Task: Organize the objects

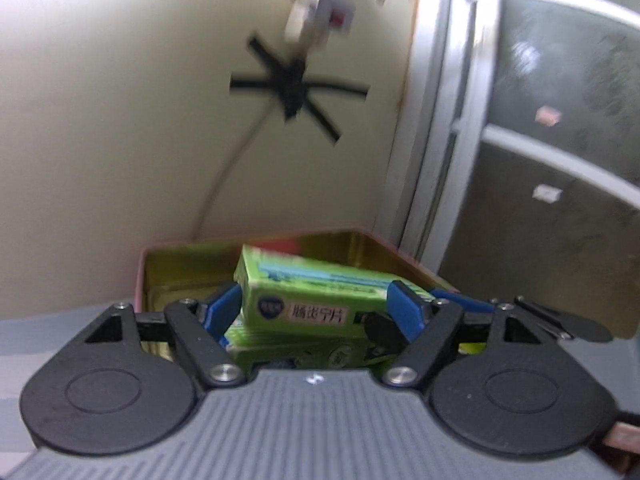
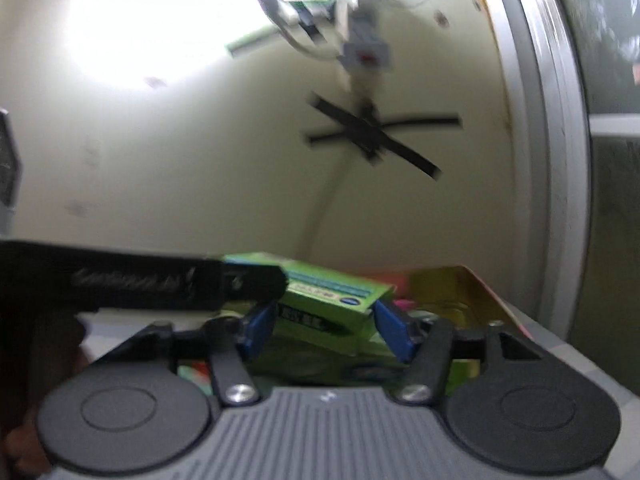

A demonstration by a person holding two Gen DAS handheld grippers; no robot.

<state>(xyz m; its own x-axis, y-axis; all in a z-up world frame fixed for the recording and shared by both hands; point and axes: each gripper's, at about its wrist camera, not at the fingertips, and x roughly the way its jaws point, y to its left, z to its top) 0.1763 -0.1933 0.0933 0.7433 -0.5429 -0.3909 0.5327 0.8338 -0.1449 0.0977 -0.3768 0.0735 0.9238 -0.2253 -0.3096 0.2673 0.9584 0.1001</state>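
Observation:
A green medicine box [image 1: 308, 296] lies tilted on top of another green box [image 1: 304, 350] inside a gold-lined tin with a pink outer wall [image 1: 141, 280]. My left gripper [image 1: 316, 308] has its blue pads on both ends of the top box and is shut on it. In the right wrist view the same green box [image 2: 328, 304] sits between the blue pads of my right gripper [image 2: 326, 330], which also close on it. The left gripper's black finger [image 2: 160, 282] crosses that view from the left. The tin's gold inside [image 2: 452, 292] shows behind the box.
A cream wall with a black tape cross [image 1: 296, 88] and a hanging white device [image 1: 320, 4] stands behind the tin. A grey metal door or window frame [image 1: 452, 120] rises at the right. The tin rests on a grey checked surface [image 1: 48, 332].

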